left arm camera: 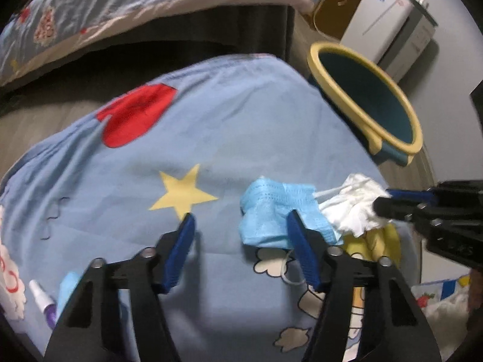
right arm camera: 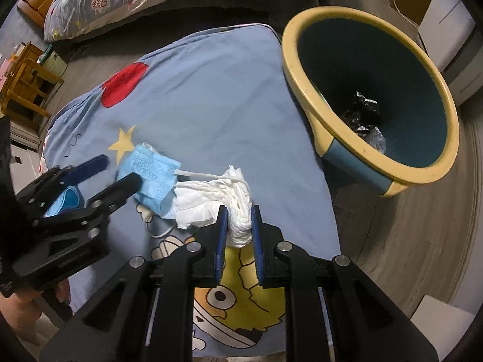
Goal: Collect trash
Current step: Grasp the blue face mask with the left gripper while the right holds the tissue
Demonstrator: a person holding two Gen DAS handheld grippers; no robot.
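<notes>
While only the right view shows bin [right arm camera: 374, 96] contents, right gripper [right arm camera: 238, 226] clamps tissue [right arm camera: 238, 208].

The bin [right arm camera: 374, 163] stands on the floor just right of the cushion [right arm camera: 217, 96], its wide mouth unblocked from above. The cushion's far and middle stretch is bare cloth; near, the blue mask [right arm camera: 151, 178] and white tissue [right arm camera: 223, 193] lie touching, with both claws crowding that patch.

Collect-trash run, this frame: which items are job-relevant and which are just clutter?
Job:
- white tissue wad, clamped in right gripper
- blue face mask, at open left gripper
- yellow-rimmed bin

Clutter:
- small purple-capped bottle
- cartoon bedsheet
- wooden stool
</notes>
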